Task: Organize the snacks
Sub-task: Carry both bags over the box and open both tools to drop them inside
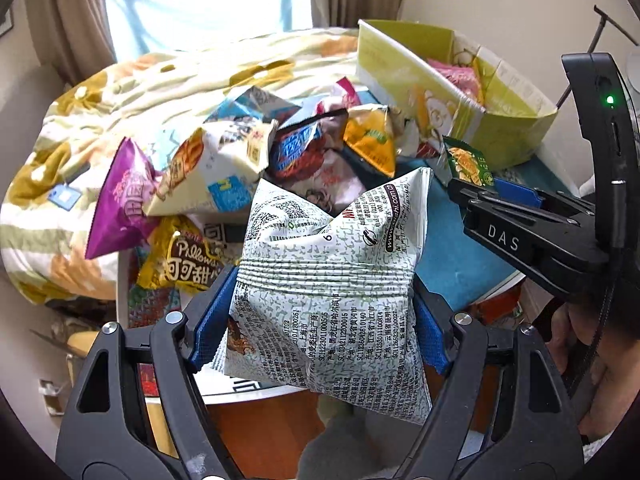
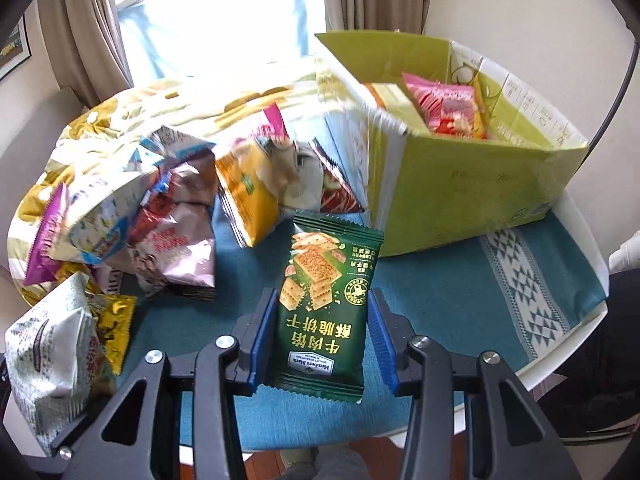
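My left gripper is shut on a white, green-speckled snack bag and holds it above the table's near edge; the bag also shows at the left of the right wrist view. My right gripper is shut on a dark green cracker packet, held above the blue cloth; the gripper and packet also show in the left wrist view. A green cardboard box stands at the back right with pink packets inside. A pile of snack bags lies left of the box.
The round white table carries the blue patterned cloth. A yellow-and-white blanket lies behind and left of the pile. Curtains and a bright window are at the back. Wooden floor shows below the table edge.
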Available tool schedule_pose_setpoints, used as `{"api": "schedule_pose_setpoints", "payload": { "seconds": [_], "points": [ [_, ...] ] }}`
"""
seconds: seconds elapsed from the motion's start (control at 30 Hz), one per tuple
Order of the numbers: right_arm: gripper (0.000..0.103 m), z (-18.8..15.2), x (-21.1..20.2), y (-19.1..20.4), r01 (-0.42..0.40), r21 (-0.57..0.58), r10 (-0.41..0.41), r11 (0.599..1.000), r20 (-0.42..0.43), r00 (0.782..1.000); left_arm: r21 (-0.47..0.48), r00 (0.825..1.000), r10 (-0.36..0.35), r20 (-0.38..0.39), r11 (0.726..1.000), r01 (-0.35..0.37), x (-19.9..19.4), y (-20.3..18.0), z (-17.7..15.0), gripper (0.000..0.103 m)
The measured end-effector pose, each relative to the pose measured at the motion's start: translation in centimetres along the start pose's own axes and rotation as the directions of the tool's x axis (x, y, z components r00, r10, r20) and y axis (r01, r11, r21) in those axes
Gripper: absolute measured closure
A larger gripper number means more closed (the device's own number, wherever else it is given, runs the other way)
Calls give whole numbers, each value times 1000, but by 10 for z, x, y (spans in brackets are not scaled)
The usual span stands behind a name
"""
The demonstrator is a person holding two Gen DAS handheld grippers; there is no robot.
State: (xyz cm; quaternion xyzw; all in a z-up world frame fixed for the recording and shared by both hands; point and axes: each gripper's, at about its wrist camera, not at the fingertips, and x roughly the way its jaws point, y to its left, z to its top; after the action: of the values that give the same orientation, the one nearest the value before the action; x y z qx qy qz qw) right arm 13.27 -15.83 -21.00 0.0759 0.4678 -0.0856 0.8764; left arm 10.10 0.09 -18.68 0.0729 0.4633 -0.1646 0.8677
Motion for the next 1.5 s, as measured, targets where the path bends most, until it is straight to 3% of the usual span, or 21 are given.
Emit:
{"api": "schedule_pose_setpoints", "payload": {
  "seconds": [0.4,0.7,0.97,1.2,1.3,1.33,1.37,1.5],
  "points": [
    [62,46,-75,-28,-15,1,15,1000,127,992,47,986,-29,161,999,21,-44,-31,71,27],
    [62,100,-95,-93,-42,-12,43,999,205,978,60,974,-34,224,998,21,-31,-101,154,27],
    [62,145,-77,-164,-71,-48,79,996,208,975,49,987,-11,160,999,3,44,-177,228,27],
    [62,170,-41,-211,-116,-85,127,990,148,981,10,999,34,39,999,-35,111,-208,247,26],
    [62,177,-25,-223,-138,-103,150,985,120,981,8,998,56,4,998,-56,131,-212,252,16],
    [62,179,-20,-225,-146,-105,158,984,111,981,8,998,66,-3,998,-66,135,-213,251,3],
    [62,180,-16,-227,-155,-105,166,982,105,981,5,998,70,-3,998,-70,136,-214,250,0],
    [62,184,-5,-231,-186,-110,196,976,87,977,-16,996,82,-29,996,-83,137,-210,243,0]
  ]
}}
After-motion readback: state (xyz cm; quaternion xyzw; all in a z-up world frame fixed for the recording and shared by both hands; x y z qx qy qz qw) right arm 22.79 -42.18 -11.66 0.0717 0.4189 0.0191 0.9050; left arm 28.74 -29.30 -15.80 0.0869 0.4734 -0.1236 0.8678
